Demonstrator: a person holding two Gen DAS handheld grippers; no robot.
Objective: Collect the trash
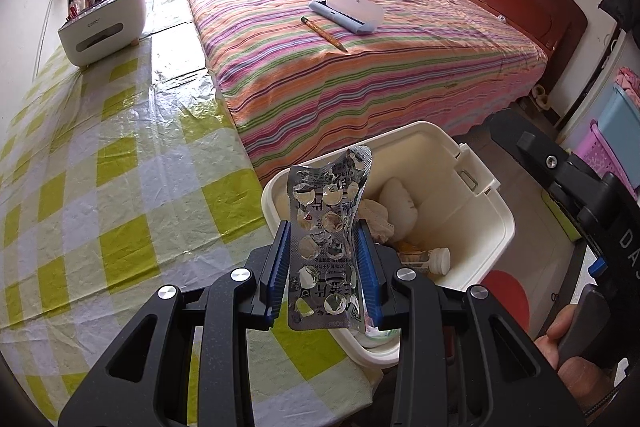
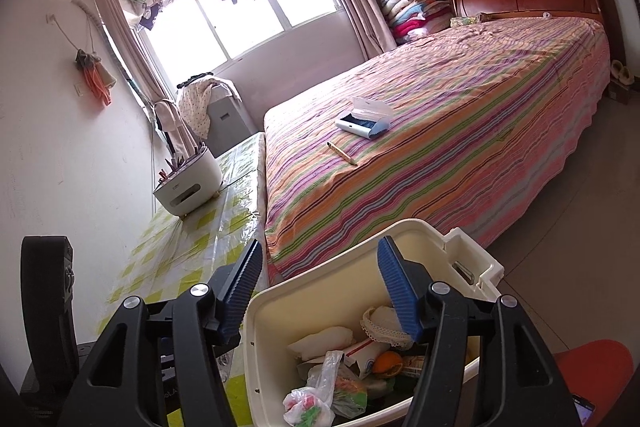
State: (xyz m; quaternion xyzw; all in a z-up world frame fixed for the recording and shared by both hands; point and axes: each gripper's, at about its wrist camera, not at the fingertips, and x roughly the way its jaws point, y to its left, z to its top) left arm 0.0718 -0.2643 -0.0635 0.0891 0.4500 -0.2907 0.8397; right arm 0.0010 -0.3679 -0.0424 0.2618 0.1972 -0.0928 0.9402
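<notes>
- The left hand-held gripper [image 1: 324, 267] is clamping a used silver blister pack [image 1: 328, 247] between its 2 blue pads [image 1: 280, 267] — the pack is standing upright, its crumpled top edge rising past the fingertips.
- The blister pack is hanging over the near rim of the cream trash bin [image 1: 496, 227], at the spot where the bin is meeting the edge of the counter [image 1: 100, 187] with its green-and-white checked plastic cover.
- Inside the bin, in the left wrist view, a white wad, a piece of lace-edged cloth and a small white bottle are showing past the pack.
- The right hand-held gripper [image 2: 320, 291] is standing wide open and gripping nothing — its 2 ribbed blue pads [image 2: 400, 291] are spread well apart above the same bin [image 2: 256, 347].
- In the right wrist view the bin is holding crumpled plastic bags [image 2: 320, 391], white paper and an orange piece among other scraps.
- On the striped bed [image 1: 360, 67] beyond the bin, a pencil [image 1: 323, 33] is lying just beside an open blue-and-white case [image 1: 348, 11].
- A white organiser box [image 1: 102, 23] with pens in it is sitting at the far end of the counter.
</notes>
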